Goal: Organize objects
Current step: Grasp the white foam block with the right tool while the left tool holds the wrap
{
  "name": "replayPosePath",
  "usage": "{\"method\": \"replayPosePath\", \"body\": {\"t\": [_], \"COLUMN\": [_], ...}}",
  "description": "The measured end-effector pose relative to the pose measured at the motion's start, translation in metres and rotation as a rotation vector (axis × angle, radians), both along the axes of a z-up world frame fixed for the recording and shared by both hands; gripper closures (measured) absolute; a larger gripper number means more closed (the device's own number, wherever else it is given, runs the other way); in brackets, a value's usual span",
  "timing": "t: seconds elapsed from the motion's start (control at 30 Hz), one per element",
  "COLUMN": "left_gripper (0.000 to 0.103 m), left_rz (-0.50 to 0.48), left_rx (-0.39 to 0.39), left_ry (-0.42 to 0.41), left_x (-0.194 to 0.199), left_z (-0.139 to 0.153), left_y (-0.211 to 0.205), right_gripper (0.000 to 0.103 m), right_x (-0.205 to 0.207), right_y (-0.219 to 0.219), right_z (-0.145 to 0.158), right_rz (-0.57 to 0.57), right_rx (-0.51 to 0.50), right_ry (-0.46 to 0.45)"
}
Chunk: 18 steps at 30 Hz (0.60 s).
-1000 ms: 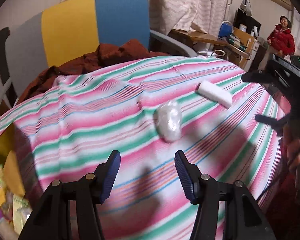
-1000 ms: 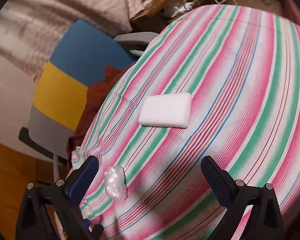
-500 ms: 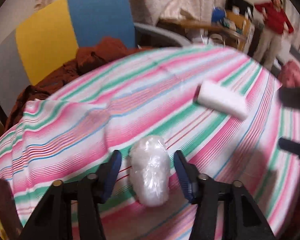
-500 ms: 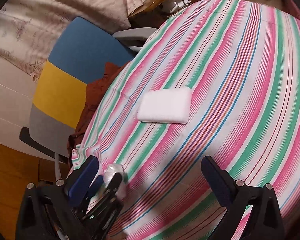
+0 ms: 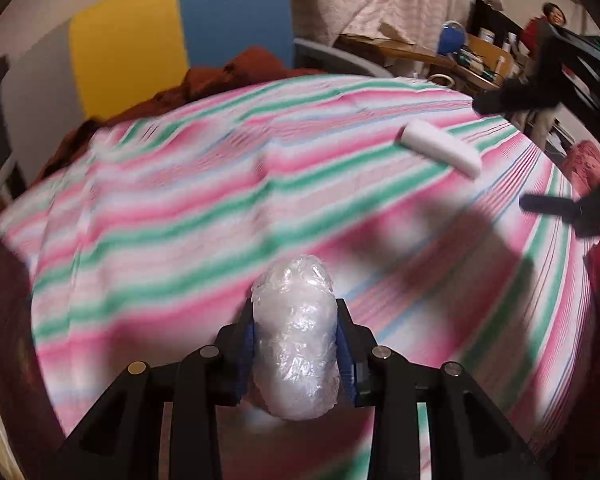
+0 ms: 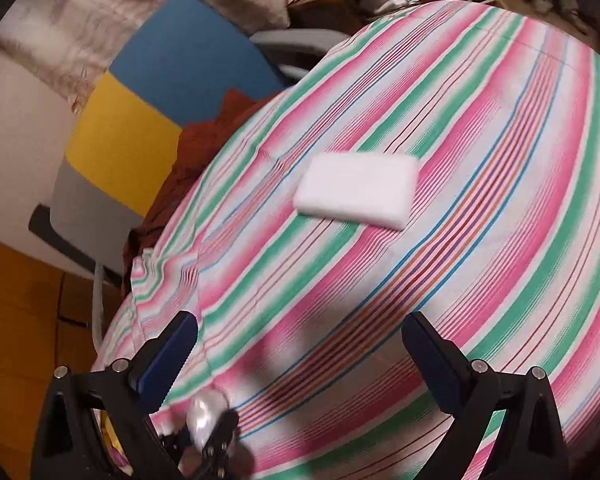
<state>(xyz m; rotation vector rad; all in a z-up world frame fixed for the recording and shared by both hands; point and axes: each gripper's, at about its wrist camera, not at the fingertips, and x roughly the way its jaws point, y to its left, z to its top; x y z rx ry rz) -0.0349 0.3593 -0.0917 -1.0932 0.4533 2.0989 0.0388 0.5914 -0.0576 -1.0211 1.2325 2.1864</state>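
Here, at a striped table:

Left gripper: the left gripper [image 5: 296, 344] pinches a plastic-wrapped bundle [image 5: 295, 336] between its blue pads [image 5: 247, 354], one pressed to each side of it.

Bundle: crinkled clear film over something white, at the near edge of the tablecloth [image 5: 204, 216]; whether its underside touches the cloth cannot be told.

Right gripper: the right gripper [image 6: 300, 354] hangs over the cloth with its fingers spread wide and nothing between them.

White block: a flat white block [image 6: 358, 190] lies on the stripes well beyond the right gripper's fingertips, apart from the bundle.

Left view only: the bundle fills the near frame; the right gripper enters at the right edge; a person in red [image 5: 538, 28] stands by a cluttered desk [image 5: 472, 64] at the back.

Right view only: the block's broad top face shows; the bundle appears small and blurred at the bottom left, beside the left pad.

Both views: a chair [image 5: 172, 40] with grey, yellow and blue panels stands behind the table, a rust-brown cloth [image 5: 236, 76] heaped on it.
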Motion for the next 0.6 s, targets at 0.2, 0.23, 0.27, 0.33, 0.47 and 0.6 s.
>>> {"method": "replayPosePath", "body": {"t": [0.2,0.23,0.27,0.33,0.47,0.6], "left_gripper": [0.068,0.068,0.068,0.068,0.068,0.068], "left_rz": [0.016,0.018,0.018,0.019,0.019,0.02], "left_rx": [0.017,0.024,0.035,0.053,0.062,0.072], "left_ry": [0.036,0.03,0.02,0.005,0.002,0.001], "left_x": [0.003,0.002,0.001,-0.002,-0.002,-0.002], "left_z": [-0.004,-0.004,-0.003,-0.003,-0.003,-0.004], "left_y": [-0.008,-0.009,-0.011,-0.013,-0.012,-0.013], "right_gripper": [0.0,0.0,0.0,0.0,0.0,0.0], "right_x": [-0.012,-0.014,-0.016,-0.022,-0.035,-0.05], "right_y": [-0.012,-0.014,-0.015,-0.014,0.001,0.021], "right_z": [-0.008,-0.01,-0.01,0.0,0.029,0.022], "right_rz": [0.07,0.091,0.113,0.181,0.334,0.482], "right_rx": [0.012,-0.003,-0.01,0.038,0.283,0.43], "right_ry": [-0.069,-0.083,-0.092,-0.12,-0.204,-0.333]}}
